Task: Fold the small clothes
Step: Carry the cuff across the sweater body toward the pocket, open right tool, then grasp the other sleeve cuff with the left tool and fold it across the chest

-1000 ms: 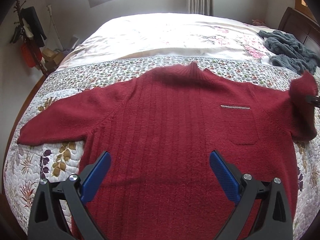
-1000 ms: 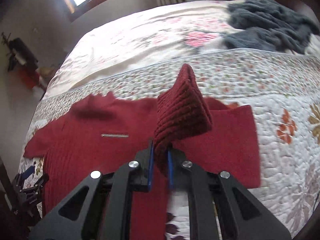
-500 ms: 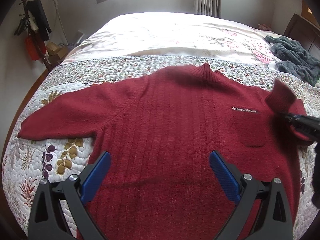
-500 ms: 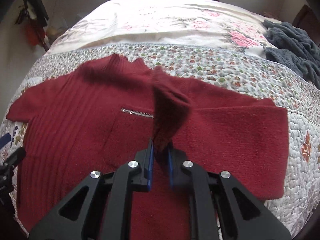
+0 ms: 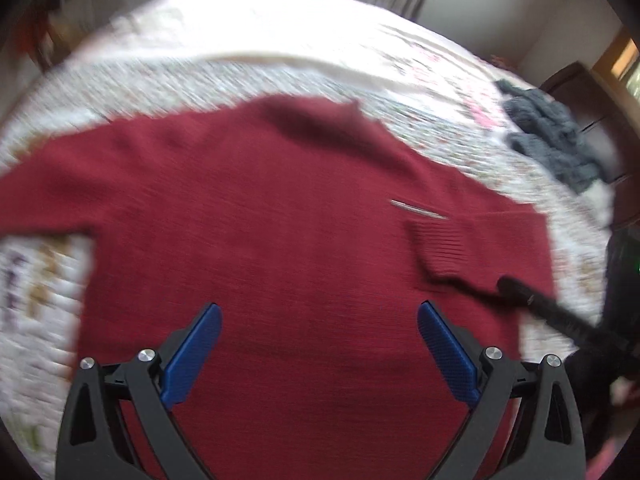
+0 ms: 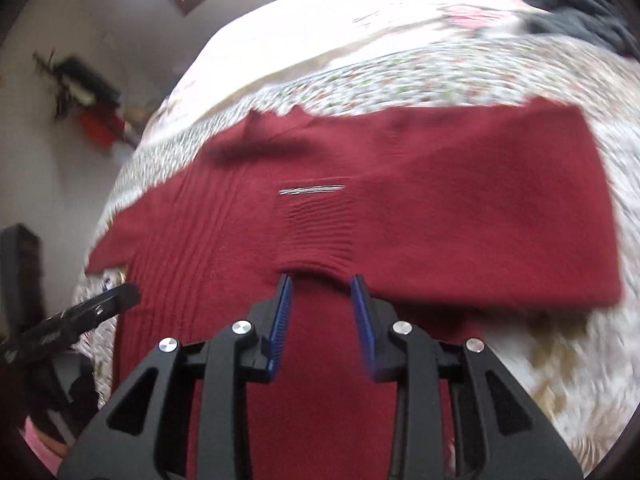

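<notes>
Your right gripper (image 6: 322,280) has its blue fingers (image 6: 280,320) spread, the ribbed cuff (image 6: 316,236) lying just beyond their tips on the red sweater (image 5: 260,220). Your left gripper (image 5: 318,312) hangs wide apart over the sweater's body. That sweater lies flat on the quilted bed (image 5: 280,68), one sleeve folded across its chest.

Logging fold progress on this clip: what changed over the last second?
The right gripper carried the sleeve cuff inward, laid it across the red sweater's chest below the zipper, and opened its jaws, releasing it. The left gripper stayed open above the hem; the other sleeve remains unfolded.
</notes>
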{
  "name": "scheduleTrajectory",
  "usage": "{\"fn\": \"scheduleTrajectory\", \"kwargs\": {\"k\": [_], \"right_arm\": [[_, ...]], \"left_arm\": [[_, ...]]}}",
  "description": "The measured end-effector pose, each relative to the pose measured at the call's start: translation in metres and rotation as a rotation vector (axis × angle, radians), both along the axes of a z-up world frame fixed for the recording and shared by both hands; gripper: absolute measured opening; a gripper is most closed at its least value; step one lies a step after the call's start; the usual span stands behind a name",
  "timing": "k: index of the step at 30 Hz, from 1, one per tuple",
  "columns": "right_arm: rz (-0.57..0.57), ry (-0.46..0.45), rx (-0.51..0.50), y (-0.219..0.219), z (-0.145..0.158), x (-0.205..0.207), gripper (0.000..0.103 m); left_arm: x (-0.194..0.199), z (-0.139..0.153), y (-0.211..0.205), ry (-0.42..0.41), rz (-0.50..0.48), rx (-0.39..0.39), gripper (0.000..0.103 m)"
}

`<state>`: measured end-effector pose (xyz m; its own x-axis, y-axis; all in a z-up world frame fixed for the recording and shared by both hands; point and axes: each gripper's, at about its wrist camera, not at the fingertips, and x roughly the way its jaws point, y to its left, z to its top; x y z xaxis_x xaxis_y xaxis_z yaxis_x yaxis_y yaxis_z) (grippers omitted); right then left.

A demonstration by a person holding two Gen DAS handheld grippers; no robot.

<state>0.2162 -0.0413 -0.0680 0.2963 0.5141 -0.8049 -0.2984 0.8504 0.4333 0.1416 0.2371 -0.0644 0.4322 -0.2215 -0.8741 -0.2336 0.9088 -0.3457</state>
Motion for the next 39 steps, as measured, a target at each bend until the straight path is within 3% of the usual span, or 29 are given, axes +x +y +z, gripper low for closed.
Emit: {"fn": "scheduleTrajectory", "kwargs": {"k": [3, 8, 13, 15, 18, 29, 35, 39], "right_arm": [[-0.061, 0.021, 0.056, -0.036, 0.003, -0.016, 0.031], [-0.107, 0.028, 0.053, -0.071, 0.001, -0.038, 0.031], [-0.146, 0.010, 0.053, -0.097, 0.002, -0.055, 0.032], [-0.165, 0.010, 0.050, -0.102, 0.000, -0.058, 0.032], [-0.178, 0.005, 0.033, -0.107, -0.001, -0.061, 0.032], [-0.220, -0.005, 0.052, -0.114, 0.007, -0.044, 0.032], [-0.229, -0.016, 0.082, -0.105, 0.021, -0.015, 0.032], [-0.159, -0.006, 0.086, -0.075, 0.021, 0.009, 0.032]], "left_arm": [[0.026, -0.019, -0.023, 0.052, -0.032, -0.130, 0.097], [0.067, -0.054, -0.053, 0.137, -0.034, -0.295, 0.088], [0.088, -0.078, -0.064, 0.191, -0.001, -0.393, 0.063], [0.093, -0.081, -0.068, 0.201, 0.008, -0.380, 0.042], [0.095, -0.079, -0.066, 0.186, 0.027, -0.362, 0.023], [0.068, -0.005, -0.019, -0.063, 0.059, -0.206, 0.017], [0.059, 0.014, 0.030, -0.109, 0.110, -0.134, 0.016], [0.051, 0.017, 0.061, -0.125, 0.155, -0.119, 0.016]]}}
